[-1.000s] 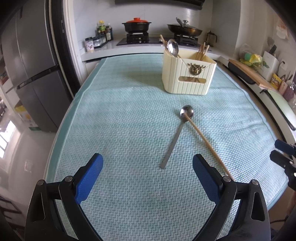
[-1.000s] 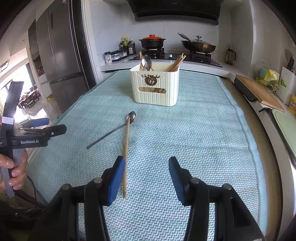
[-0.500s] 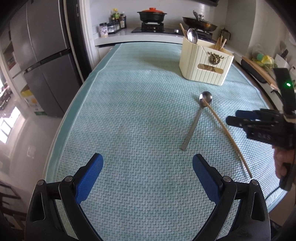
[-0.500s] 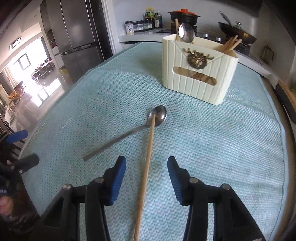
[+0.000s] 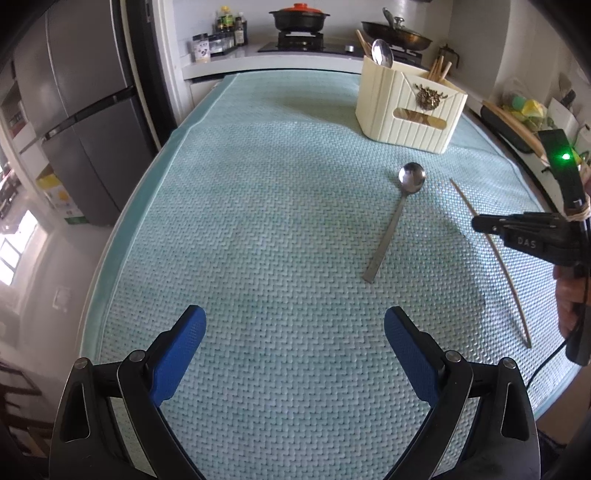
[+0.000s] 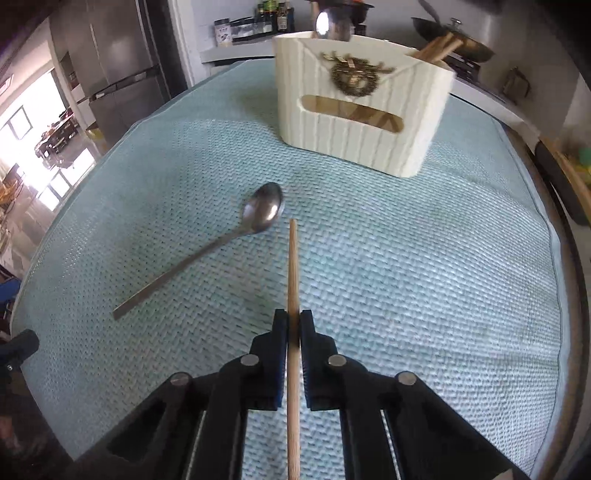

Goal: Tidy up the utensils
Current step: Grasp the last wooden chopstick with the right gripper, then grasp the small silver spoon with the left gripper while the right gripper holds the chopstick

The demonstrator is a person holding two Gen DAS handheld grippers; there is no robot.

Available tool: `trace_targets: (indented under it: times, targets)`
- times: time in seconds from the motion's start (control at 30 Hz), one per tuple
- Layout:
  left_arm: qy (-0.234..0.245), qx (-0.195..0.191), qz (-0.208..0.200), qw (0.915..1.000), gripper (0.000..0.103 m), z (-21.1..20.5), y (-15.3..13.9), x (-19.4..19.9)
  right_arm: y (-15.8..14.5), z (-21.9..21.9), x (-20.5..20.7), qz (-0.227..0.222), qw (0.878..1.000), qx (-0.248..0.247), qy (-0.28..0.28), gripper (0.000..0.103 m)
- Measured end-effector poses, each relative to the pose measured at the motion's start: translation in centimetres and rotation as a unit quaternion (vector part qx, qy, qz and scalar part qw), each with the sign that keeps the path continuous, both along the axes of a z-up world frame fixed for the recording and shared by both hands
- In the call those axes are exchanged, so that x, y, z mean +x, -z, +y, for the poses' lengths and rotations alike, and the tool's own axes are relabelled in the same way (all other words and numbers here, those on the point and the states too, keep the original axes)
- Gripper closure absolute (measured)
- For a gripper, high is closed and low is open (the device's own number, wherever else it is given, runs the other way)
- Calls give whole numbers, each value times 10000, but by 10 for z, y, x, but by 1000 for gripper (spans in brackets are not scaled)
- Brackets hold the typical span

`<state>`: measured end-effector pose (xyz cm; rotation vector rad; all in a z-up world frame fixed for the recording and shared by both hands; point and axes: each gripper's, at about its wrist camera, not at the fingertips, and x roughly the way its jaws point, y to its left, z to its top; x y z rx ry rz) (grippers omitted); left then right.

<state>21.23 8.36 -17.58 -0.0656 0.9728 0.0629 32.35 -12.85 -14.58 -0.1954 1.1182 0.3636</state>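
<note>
A wooden chopstick (image 6: 292, 273) points toward a cream utensil holder (image 6: 354, 110). My right gripper (image 6: 293, 321) is shut on the chopstick near its middle; in the left wrist view the gripper (image 5: 480, 223) is at the right and the chopstick (image 5: 496, 258) looks slightly off the mat. A metal spoon (image 6: 236, 236) lies just left of the chopstick, also in the left wrist view (image 5: 397, 218). The holder (image 5: 406, 107) has a spoon and several chopsticks in it. My left gripper (image 5: 295, 328) is open and empty, low over the near part of the mat.
A teal woven mat (image 5: 258, 221) covers the table. A grey fridge (image 5: 85, 110) stands at the left. A stove with a pot (image 5: 299, 18) and a pan (image 5: 399, 33) is behind. A cutting board (image 5: 513, 125) lies on the right counter.
My right gripper moved forward and closed on the chopstick. The chopstick's tip has come off the spoon's bowl and shifted right. My left gripper stayed open.
</note>
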Motion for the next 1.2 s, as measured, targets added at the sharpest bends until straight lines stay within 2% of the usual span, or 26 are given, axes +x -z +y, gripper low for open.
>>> trace_targets:
  times: [0.23,0.37,0.4,0.47,0.5,0.53,0.6,0.77,0.87,0.97,1.03,1.1,1.2]
  targets:
    - [175,-46,46,9998,5,-11,2,7,-3,-83,-8,54,9948,-84,1014,96]
    - [457,-58,35,9989,5,-21,1,19,6,-99,-5,225,9927,-6,1189,94]
    - [609,-122,5,9981,5,-24,0,23,8,-99,-6,248,9924,10,1205,92]
    - [962,-399,9,9946,5,-29,-2,32,13,-95,-3,279,9920,122,1227,73]
    - [1128,-552,39,9921,5,-32,-3,38,14,-93,-2,269,9913,198,1276,61]
    - [1310,-678,64,9890,5,-36,-4,44,13,-95,-6,237,9904,275,1331,59]
    - [1673,-720,84,9832,5,-48,-5,60,12,-102,-12,208,9884,425,1442,59]
    - [2467,-326,167,9684,5,-86,-2,114,-2,-126,-33,96,9823,739,1720,59]
    - [2715,-167,331,9617,6,-103,7,152,-11,-138,-40,7,9809,822,1762,59]
    - [2789,-194,487,9589,6,-111,18,185,-20,-143,-48,-75,9796,923,1782,59]
    - [2787,-208,589,9583,11,-112,26,200,-27,-146,-53,-115,9790,979,1783,59]
    - [2799,-220,710,9571,20,-112,33,211,-32,-147,-57,-153,9788,1023,1767,59]
    - [2887,-273,800,9537,30,-114,40,219,-34,-150,-61,-175,9788,1070,1740,59]
